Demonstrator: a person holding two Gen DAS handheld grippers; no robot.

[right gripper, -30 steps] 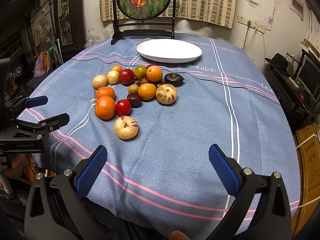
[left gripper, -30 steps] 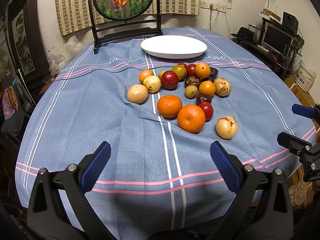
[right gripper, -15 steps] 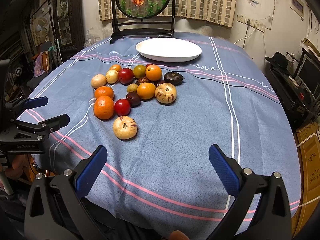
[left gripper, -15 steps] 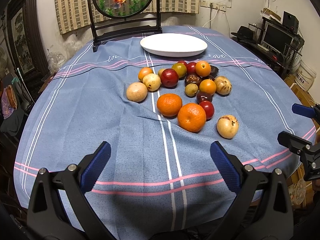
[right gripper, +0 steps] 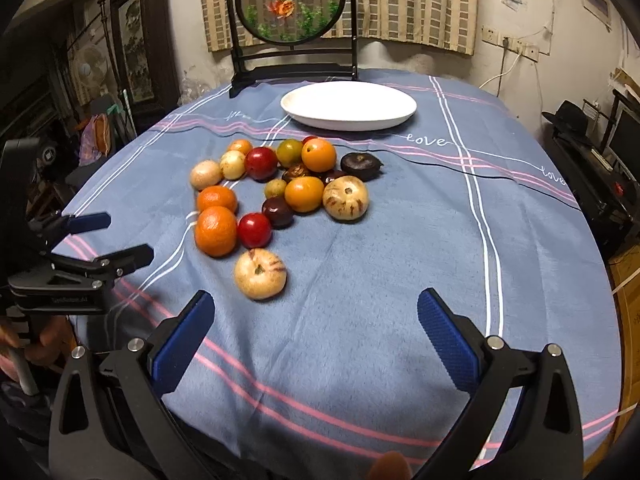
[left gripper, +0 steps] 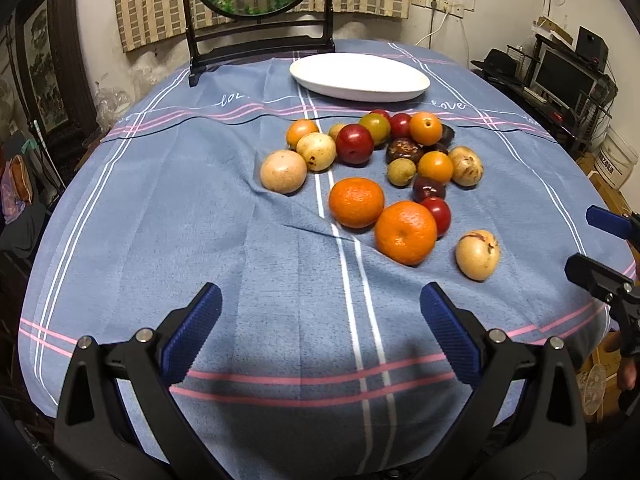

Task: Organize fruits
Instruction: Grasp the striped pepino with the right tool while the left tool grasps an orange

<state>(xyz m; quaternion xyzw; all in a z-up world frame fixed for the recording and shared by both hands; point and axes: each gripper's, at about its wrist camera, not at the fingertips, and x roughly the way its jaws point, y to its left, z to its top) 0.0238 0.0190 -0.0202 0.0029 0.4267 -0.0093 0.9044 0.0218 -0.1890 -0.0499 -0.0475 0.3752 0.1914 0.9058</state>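
Observation:
A heap of several fruits lies mid-table on the blue cloth: two large oranges (left gripper: 405, 232) (left gripper: 356, 202), red plums (left gripper: 354, 144), pale yellow fruits and dark ones. A pale striped fruit (right gripper: 260, 274) sits nearest, apart from the heap, seen also as the pale fruit (left gripper: 477, 255) in the left wrist view. An empty white oval plate (left gripper: 359, 77) (right gripper: 348, 105) lies behind the heap. My left gripper (left gripper: 320, 330) hangs open over the near cloth, empty. My right gripper (right gripper: 314, 334) is open and empty too, just short of the pale striped fruit.
A round framed goldfish screen on a dark stand (right gripper: 292, 4) rises behind the plate. The table (left gripper: 120, 220) is round with a striped blue cloth. Shelves with a monitor (left gripper: 568, 72) stand to the right, dark furniture (right gripper: 60, 100) to the left.
Both grippers have moved forward toward the fruit, so the heap and the pale striped fruit look closer. Both stay open; no fruit has moved.

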